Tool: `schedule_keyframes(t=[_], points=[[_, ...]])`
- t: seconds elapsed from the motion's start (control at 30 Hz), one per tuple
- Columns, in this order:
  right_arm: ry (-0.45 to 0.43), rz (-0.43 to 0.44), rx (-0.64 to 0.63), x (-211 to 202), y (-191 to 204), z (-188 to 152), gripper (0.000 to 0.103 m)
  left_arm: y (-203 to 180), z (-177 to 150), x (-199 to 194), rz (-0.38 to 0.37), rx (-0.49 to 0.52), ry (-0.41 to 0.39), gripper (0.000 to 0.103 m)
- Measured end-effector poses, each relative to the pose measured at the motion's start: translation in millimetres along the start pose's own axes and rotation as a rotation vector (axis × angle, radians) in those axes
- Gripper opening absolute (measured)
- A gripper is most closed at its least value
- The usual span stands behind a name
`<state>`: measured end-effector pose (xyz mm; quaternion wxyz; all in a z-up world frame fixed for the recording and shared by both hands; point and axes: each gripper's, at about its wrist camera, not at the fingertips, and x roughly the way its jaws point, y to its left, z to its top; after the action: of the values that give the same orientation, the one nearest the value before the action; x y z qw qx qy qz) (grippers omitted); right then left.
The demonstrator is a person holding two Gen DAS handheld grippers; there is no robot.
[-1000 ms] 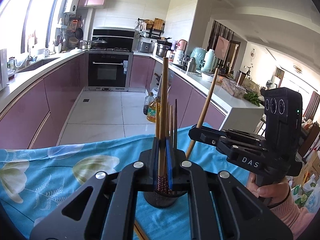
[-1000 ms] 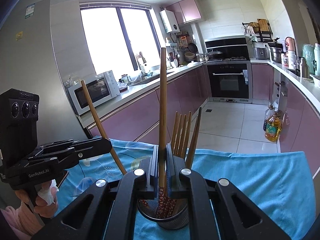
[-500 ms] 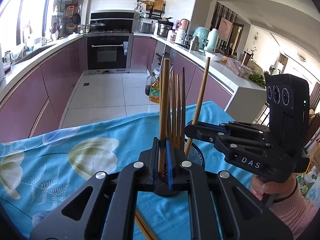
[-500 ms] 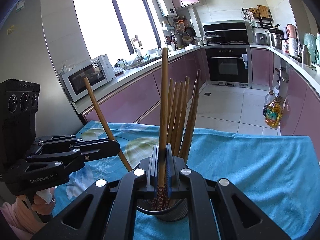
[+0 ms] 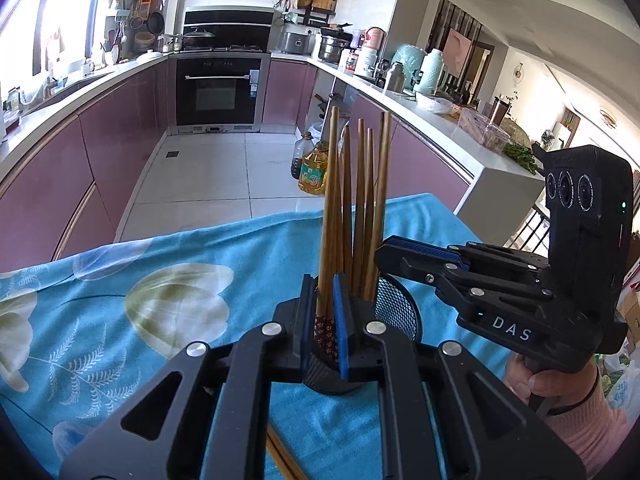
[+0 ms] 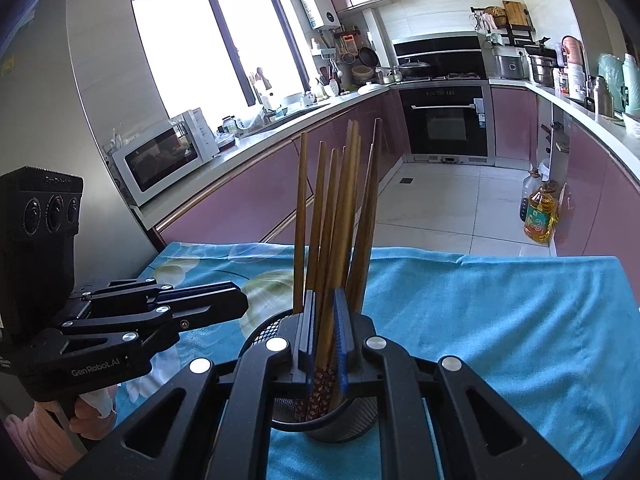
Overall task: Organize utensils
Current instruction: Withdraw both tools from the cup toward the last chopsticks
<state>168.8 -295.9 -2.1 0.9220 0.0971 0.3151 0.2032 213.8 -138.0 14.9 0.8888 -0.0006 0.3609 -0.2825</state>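
A black mesh holder [image 5: 396, 312] [image 6: 344, 428] stands on the blue flowered cloth [image 5: 160, 300] with several wooden chopsticks [image 5: 360, 200] [image 6: 340, 220] upright in it. My left gripper [image 5: 323, 304] hangs just over the holder's near rim. Its jaws are opening, and the chopstick seen between its blue pads [image 5: 340, 320] stands free in the holder. My right gripper [image 6: 325, 312] sits over the opposite rim, jaws also opening, pads off the chopsticks. Each gripper shows in the other's view: the right gripper [image 5: 380, 250] and the left gripper [image 6: 242, 304], both beside the bundle.
One more chopstick [image 5: 282, 456] lies on the cloth under my left gripper. The table's far edge drops to a tiled floor with oil bottles [image 6: 540, 216]. A microwave [image 6: 160, 160] sits on the counter at left. A hand in a pink sleeve [image 5: 576, 408] holds the right gripper.
Both grippers sank toward the holder. The two chopsticks they gripped slid down into it and now stand with the others. Both pairs of pads have parted slightly.
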Motion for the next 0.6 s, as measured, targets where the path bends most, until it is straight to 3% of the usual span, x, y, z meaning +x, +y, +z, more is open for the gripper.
schedule_keyframes(t=[0.23,0.43,0.5,0.6], points=[[-0.018,0.018,-0.003,-12,4,-4,0.017,6,-15,-19,0.035,-0.01,-0.047,0.026],[-0.026,0.072,-0.019,-28,16,-16,0.038,8,-30,-43,0.106,-0.01,-0.084,0.04],[-0.021,0.098,-0.031,-31,22,-23,0.041,11,-35,-49,0.121,-0.02,-0.086,0.051],[0.0,0.13,-0.039,-31,30,-35,0.045,14,-44,-58,0.151,-0.026,-0.086,0.053]])
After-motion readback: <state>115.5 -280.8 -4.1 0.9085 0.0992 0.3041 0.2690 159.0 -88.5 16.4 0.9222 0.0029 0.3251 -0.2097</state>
